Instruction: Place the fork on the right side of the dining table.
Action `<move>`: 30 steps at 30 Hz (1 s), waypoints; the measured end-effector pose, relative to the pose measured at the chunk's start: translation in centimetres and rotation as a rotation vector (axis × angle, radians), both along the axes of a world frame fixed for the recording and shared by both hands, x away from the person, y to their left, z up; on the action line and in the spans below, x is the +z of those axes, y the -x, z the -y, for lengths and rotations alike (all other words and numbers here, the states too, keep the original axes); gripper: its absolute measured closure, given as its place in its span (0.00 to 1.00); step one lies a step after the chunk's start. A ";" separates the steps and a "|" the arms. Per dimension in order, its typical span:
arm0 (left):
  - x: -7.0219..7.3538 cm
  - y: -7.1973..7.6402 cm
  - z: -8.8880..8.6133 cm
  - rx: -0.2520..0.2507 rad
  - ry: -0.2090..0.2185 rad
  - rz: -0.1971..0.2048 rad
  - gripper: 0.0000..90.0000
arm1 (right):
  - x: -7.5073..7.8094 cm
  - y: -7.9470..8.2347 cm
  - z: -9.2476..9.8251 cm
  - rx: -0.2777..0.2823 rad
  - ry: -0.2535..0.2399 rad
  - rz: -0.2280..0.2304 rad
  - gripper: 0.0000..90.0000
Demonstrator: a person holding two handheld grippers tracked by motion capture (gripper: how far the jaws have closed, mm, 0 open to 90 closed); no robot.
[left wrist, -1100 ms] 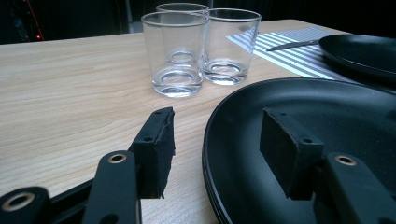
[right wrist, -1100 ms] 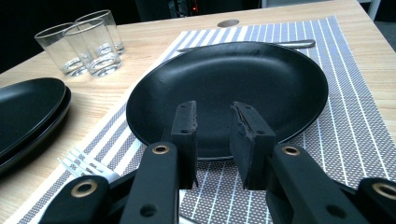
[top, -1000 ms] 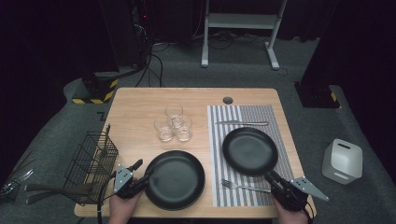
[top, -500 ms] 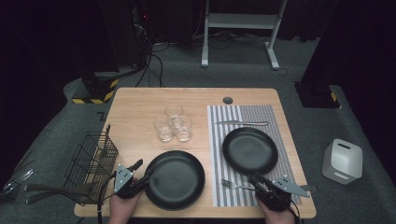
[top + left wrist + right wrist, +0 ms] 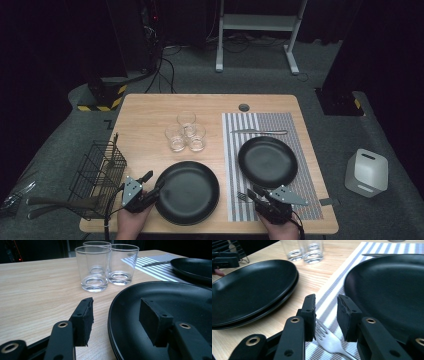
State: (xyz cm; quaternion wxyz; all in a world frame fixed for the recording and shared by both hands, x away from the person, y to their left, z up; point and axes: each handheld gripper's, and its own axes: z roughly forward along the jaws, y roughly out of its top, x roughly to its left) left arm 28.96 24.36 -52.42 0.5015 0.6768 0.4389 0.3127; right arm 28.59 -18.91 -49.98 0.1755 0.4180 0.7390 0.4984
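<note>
- The fork (image 5: 329, 340) lies on the striped mat (image 5: 300, 200) near the table's front edge, tines toward the left, just in front of the right plate (image 5: 267, 161).
- In the right gripper view the tines sit low between the two jaws, nearer the left-hand jaw; whether that pad touches them cannot be told, and a gap shows on the other side.
- The right gripper (image 5: 260, 196) is released: its jaws have just been opening a little, with the fork between them and not pressed.
- It rests at the mat's front edge, held in a hand (image 5: 280, 227) coming over the table's front edge.
- The left plate (image 5: 187, 191) is a stack of two black plates on bare wood at the front edge, left of the mat.
- The left gripper (image 5: 152, 181) straddles that stack's left rim: one jaw over the wood (image 5: 83, 320), the other over the plate's inside (image 5: 155, 323).
- Its jaws stand wide and released, neither pad pressing the rim.
- Three glasses (image 5: 186, 132) stand touching in a cluster near the table's middle, behind the left plate.
- A knife (image 5: 260, 132) lies across the mat behind the right plate, towards the back edge.
- A wire basket (image 5: 97, 175) stands at the table's front left corner.
</note>
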 end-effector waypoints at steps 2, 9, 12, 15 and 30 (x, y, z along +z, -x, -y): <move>0.0 0.0 0.0 0.000 0.000 0.000 0.50 | 0.0 -0.1 -0.6 0.014 0.005 0.001 0.76; 0.0 0.0 0.0 -0.001 0.000 0.001 0.50 | -0.6 -0.6 -2.3 0.050 0.028 -0.014 0.77; 0.0 0.1 0.0 0.000 0.000 0.002 0.50 | -1.0 -0.9 -2.7 0.056 0.037 -0.030 0.78; 0.0 0.1 0.0 -0.001 -0.002 0.003 0.50 | -1.2 -1.1 -3.0 0.064 0.049 -0.037 0.78; 0.0 0.1 0.0 -0.002 -0.006 0.005 0.50 | -2.1 -1.4 -3.4 0.065 0.084 -0.068 0.77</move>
